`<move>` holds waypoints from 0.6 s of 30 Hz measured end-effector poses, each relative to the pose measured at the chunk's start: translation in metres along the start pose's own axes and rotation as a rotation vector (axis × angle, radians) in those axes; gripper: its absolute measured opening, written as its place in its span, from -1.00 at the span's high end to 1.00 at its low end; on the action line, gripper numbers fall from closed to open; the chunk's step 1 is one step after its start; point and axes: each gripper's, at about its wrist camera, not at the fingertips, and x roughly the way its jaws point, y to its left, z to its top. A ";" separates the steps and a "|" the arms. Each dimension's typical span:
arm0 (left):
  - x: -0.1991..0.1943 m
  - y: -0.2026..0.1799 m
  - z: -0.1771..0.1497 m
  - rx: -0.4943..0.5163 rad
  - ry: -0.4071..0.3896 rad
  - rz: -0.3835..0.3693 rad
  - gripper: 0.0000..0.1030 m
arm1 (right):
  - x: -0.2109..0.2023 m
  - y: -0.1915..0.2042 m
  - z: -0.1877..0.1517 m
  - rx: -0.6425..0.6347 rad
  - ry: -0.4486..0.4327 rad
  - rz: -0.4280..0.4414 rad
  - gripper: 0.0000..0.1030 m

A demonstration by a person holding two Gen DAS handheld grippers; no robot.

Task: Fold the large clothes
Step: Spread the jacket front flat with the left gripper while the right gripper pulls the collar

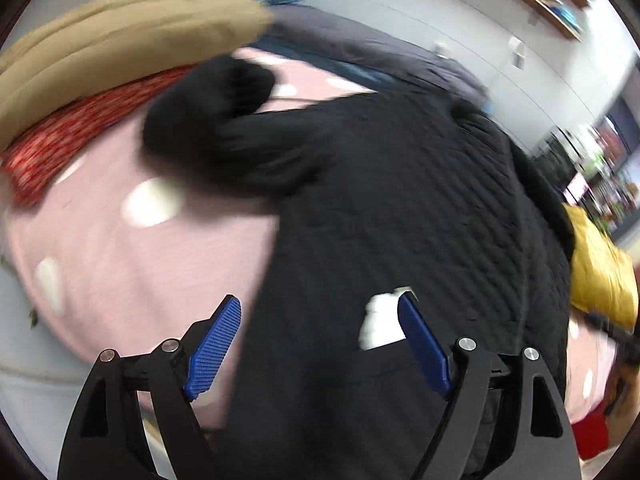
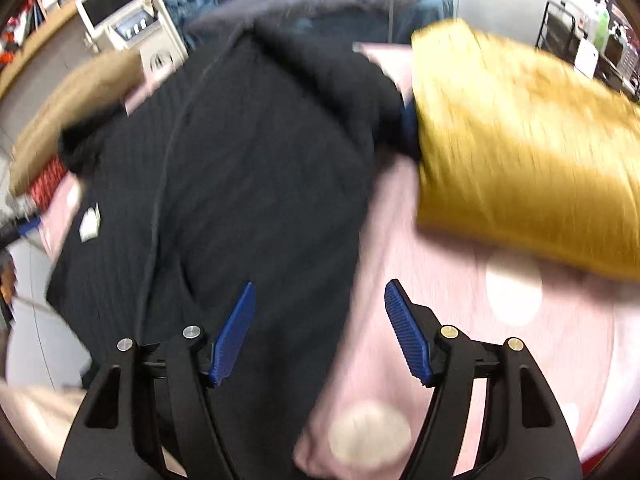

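A large black quilted garment (image 1: 400, 200) lies spread on a pink sheet with white dots (image 1: 132, 248). One sleeve (image 1: 216, 112) is bunched toward the far left. A white label (image 1: 380, 320) shows on its near part. My left gripper (image 1: 320, 304) is open over the garment's near left edge, holding nothing. In the right wrist view the garment (image 2: 248, 160) fills the middle, with the white label (image 2: 90, 222) at its left. My right gripper (image 2: 320, 292) is open over the garment's near right edge, holding nothing.
A folded tan garment (image 1: 120, 36) lies on a red patterned one (image 1: 68, 136) at the far left. A folded yellow garment (image 2: 520, 152) lies right of the black one. A grey blanket (image 2: 320, 4) lies behind. Shelves and a white device (image 2: 120, 12) stand beyond the bed.
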 end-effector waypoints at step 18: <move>0.064 -0.100 -0.022 0.115 0.099 -0.062 -0.53 | 0.159 0.084 0.240 -0.412 -0.085 -0.306 -0.27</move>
